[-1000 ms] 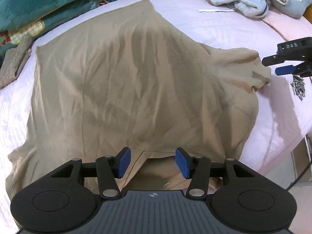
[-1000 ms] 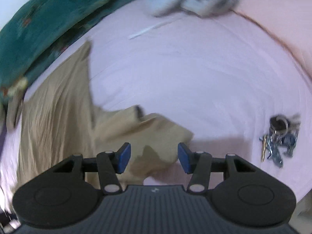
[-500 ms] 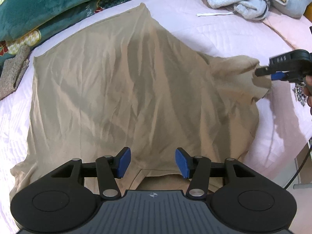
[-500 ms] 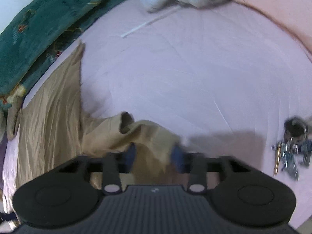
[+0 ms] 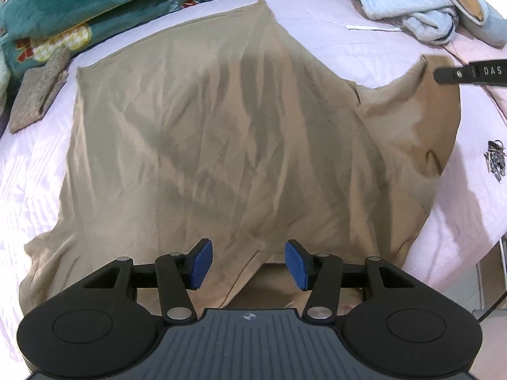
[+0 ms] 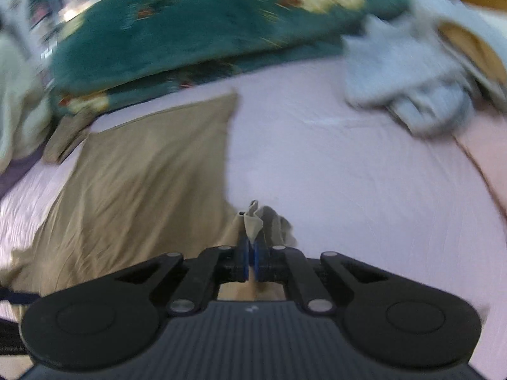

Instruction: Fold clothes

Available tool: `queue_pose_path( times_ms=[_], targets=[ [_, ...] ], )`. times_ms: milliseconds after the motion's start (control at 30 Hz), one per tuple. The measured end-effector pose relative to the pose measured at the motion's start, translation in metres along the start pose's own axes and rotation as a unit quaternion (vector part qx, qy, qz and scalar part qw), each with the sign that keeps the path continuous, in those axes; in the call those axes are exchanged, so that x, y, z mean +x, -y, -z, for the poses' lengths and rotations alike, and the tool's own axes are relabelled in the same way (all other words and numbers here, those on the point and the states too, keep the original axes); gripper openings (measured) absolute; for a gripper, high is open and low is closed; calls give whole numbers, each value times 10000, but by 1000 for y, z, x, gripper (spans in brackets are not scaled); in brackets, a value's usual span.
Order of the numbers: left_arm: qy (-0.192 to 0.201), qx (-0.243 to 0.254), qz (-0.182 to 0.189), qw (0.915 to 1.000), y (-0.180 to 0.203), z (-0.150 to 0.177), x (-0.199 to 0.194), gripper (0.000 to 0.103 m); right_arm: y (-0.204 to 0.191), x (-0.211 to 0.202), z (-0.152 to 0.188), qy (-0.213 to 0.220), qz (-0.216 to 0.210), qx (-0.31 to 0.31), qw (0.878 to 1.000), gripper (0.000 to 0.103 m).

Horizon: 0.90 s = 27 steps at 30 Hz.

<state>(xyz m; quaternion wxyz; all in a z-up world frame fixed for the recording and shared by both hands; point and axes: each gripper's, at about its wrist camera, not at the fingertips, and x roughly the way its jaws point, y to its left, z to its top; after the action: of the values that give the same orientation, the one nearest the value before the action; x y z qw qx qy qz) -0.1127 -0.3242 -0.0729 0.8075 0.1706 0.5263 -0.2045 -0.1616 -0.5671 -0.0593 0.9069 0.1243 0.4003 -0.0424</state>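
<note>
A tan T-shirt (image 5: 221, 133) lies spread on the pink bed sheet (image 5: 317, 15), hem far, collar near. My left gripper (image 5: 248, 264) hovers open over the collar edge with only cloth below its blue pads. My right gripper (image 6: 252, 261) is shut on the end of the shirt's right sleeve (image 6: 256, 221), whose bunched cloth sticks up between the pads. In the left wrist view that sleeve (image 5: 424, 110) is lifted and stretched up to the right, where the right gripper (image 5: 439, 74) pinches it.
A dark green patterned blanket (image 5: 95, 3) lies along the far edge of the bed. Pale blue clothes (image 5: 408, 6) are piled at the far right. A bunch of keys (image 5: 495, 160) lies on the sheet at the right. A brown mat (image 5: 38, 91) sits far left.
My right gripper closed on the sleeve end, then rose and rolled, pulling the sleeve up and out to the right. The left gripper stayed open over the collar.
</note>
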Motion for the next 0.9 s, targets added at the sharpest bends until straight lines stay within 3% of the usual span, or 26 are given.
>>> queue_pose_path(
  times_ms=[300, 433, 533, 567, 700, 833, 900],
  targets=[
    [-17, -438, -128, 9990, -44, 29, -12, 53, -116, 20, -18, -148, -569, -1366, 9889, 3],
    [-95, -676, -234, 9974, -70, 46, -15, 53, -161, 57, -4, -523, -689, -1723, 9812, 3],
    [-140, -857, -322, 9957, -90, 56, -18, 53, -186, 82, 10, -923, -504, -2015, 9738, 7],
    [-155, -922, -344, 9950, -97, 59, -18, 53, -194, 86, 15, -1043, -446, -2168, 9696, 11],
    [-175, -1189, -404, 9919, -117, 68, -21, 53, -220, 74, 25, -1016, -413, -2688, 9569, 43],
    [-79, -1383, -468, 9893, -138, 77, -26, 53, -234, 53, 20, -914, -604, -2687, 9570, 47],
    [-51, -1437, -672, 9873, -153, 82, -24, 53, -240, 45, 17, -897, -731, -2612, 9583, 49]
  ],
)
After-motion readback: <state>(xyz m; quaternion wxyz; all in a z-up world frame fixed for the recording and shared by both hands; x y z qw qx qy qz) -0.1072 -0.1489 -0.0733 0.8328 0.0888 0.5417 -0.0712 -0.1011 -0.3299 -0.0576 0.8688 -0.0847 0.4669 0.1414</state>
